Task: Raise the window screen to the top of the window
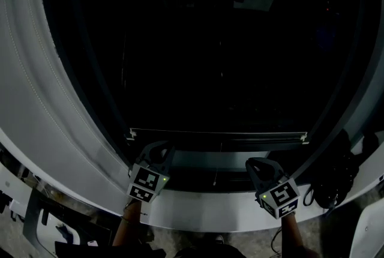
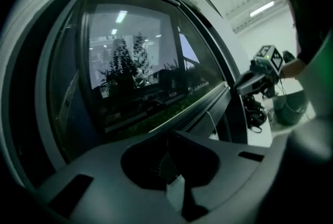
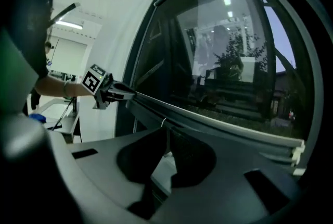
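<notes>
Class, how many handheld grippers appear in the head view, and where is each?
2. The left gripper is at lower left, its tips near the window screen's bottom bar. The right gripper is at lower right, just below that bar. None appears hidden.

White window frame (image 1: 42,107), black glass (image 1: 216,59). Left gripper (image 1: 157,150) and right gripper (image 1: 257,164) dark grey. Marker cubes (image 1: 147,183) black-and-white squares.

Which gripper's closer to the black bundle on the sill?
Right. The right gripper sits just left of the black bundle at the right end of the sill. The left gripper is far over toward the opposite end.
</notes>
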